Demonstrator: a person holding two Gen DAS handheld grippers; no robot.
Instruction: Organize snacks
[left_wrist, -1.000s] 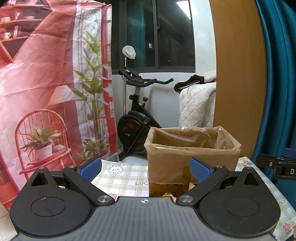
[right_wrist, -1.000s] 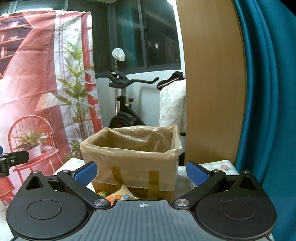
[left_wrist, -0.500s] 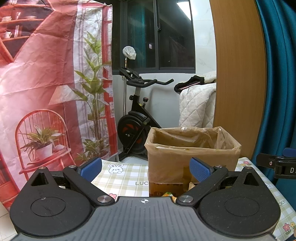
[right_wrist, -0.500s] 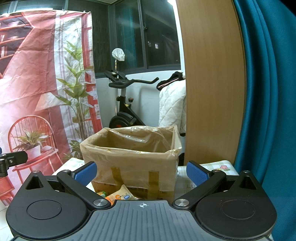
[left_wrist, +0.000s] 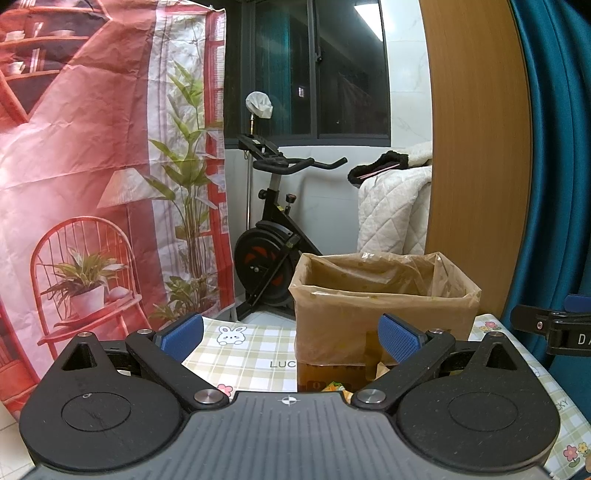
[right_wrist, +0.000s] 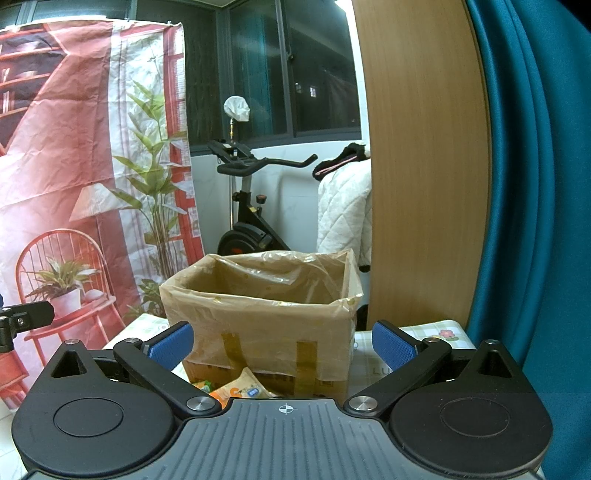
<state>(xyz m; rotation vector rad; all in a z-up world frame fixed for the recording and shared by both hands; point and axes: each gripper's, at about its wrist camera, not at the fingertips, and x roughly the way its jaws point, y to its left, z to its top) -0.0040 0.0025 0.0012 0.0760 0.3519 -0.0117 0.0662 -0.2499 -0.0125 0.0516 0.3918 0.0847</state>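
Observation:
A cardboard box lined with a brown plastic bag (left_wrist: 384, 306) stands on the checked tablecloth (left_wrist: 251, 354); it also shows in the right wrist view (right_wrist: 262, 314). Snack packets (right_wrist: 240, 387) lie in front of the box, mostly hidden behind my gripper body; a small bit shows in the left wrist view (left_wrist: 334, 386). My left gripper (left_wrist: 291, 334) is open and empty, short of the box. My right gripper (right_wrist: 282, 345) is open and empty, also short of the box. The right gripper's finger shows at the right edge of the left wrist view (left_wrist: 546, 325).
A red printed backdrop (left_wrist: 92, 184) hangs to the left. An exercise bike (left_wrist: 273, 236) and a white quilt (left_wrist: 391, 210) are behind the table. A wooden panel (left_wrist: 476, 147) and a teal curtain (left_wrist: 557, 166) stand to the right.
Almost nothing has changed; both grippers stay open and nearly still in front of the box.

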